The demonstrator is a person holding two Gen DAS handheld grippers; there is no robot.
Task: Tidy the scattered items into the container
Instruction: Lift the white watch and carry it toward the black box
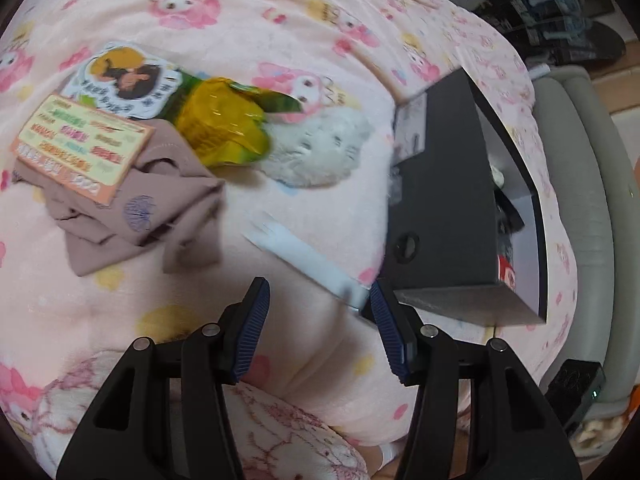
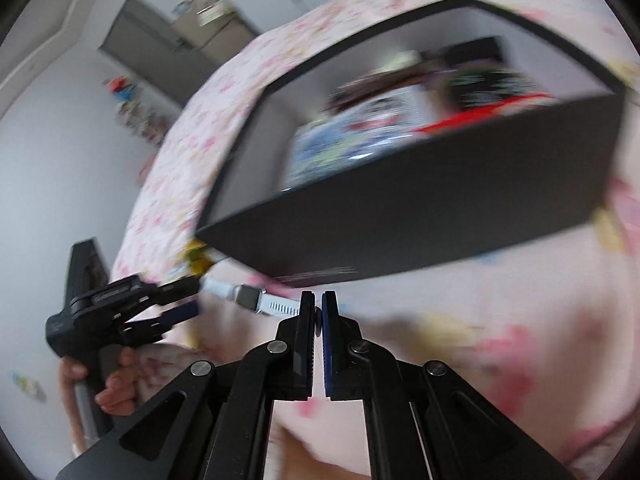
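A white watch (image 1: 304,254) lies on the pink blanket (image 1: 280,20) beside the black box (image 1: 440,200). My left gripper (image 1: 319,284) hovers open just short of it, its right fingertip by the strap's near end. Farther left lie a green-yellow snack packet (image 1: 224,120), a printed card (image 1: 84,148), a brown cloth (image 1: 132,208) and a white plush (image 1: 320,152). In the right wrist view my right gripper (image 2: 318,296) is shut, with nothing clearly held. The watch (image 2: 248,298) stretches from behind its left finger to the left gripper (image 2: 199,297). The box (image 2: 440,208) holds several printed packets.
The bed's grey padded edge (image 1: 580,200) runs down the right, with black slippers (image 1: 560,20) on the floor beyond and a small black device (image 1: 576,384) by it. A hand (image 2: 116,392) holds the left gripper's handle. Pale walls and a grey door (image 2: 160,28) stand behind.
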